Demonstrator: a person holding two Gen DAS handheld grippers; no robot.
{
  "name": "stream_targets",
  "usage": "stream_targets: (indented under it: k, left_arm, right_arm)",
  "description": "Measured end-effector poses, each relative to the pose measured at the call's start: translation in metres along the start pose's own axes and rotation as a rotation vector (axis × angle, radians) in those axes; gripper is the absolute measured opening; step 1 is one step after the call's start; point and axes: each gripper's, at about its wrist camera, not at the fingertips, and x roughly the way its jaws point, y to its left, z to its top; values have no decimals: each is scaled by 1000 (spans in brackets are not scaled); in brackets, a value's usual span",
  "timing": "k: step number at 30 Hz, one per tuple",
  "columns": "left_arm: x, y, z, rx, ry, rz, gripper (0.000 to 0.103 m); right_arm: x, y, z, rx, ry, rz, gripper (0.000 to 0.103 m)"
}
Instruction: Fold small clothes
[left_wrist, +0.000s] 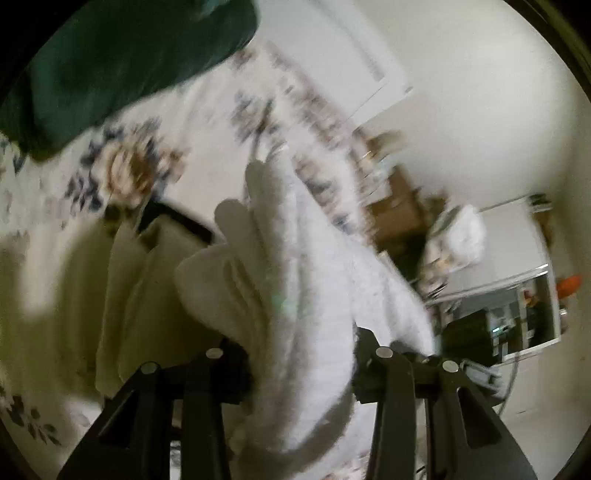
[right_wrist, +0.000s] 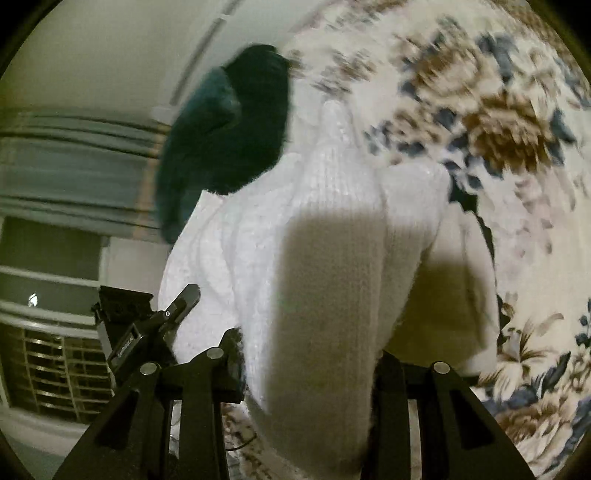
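Observation:
A white knit garment (left_wrist: 295, 280) hangs bunched in thick folds, lifted above the floral bedspread (left_wrist: 122, 173). My left gripper (left_wrist: 299, 365) is shut on it, with the cloth filling the gap between its black fingers. In the right wrist view the same white garment (right_wrist: 295, 229) rises from between the fingers of my right gripper (right_wrist: 306, 365), which is also shut on it. There the left gripper (right_wrist: 177, 306) clamps the garment's left edge. Both views are motion-blurred.
A dark green garment (left_wrist: 122, 62) lies on the bedspread (right_wrist: 498, 122) beyond the white one, and shows as a dark green garment (right_wrist: 229, 136) in the right view. A cream piece with black trim (left_wrist: 155, 266) lies below. Boxes (left_wrist: 399, 206) and a mirror (left_wrist: 517, 317) stand by the wall.

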Motion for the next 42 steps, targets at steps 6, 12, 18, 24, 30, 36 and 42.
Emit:
stream_targets:
  k: [6,12,18,24,30,36,42]
  left_arm:
    - [20,17,-6,19,46,53,42]
    - [0,-6,-17,108,35,179,44]
    - [-20,-28,-38,196,-47,358,42]
    - [-28,-49,-57,250,-117,528,61]
    - [-41,-87,-83,345,-172,720,102]
    - [-68,-123,-107,389,-203,757,103]
    - [-114,-172,-139,410,-263,740,103]
  right_arm:
    - [39,-36,7,36,52,-38,41]
    - [28,-17,0,-59,58,-227,66]
    - [9,2,-19,-145,-4,-455,83]
    - [-7,23,-53,-218,-78,-664,103]
    - [-44,56,-101,-282,-194,-839,103]
    - [-107,103,-143,-309,-330,-904,103]
    - [-169,145,-189,-315,-401,-897,103]
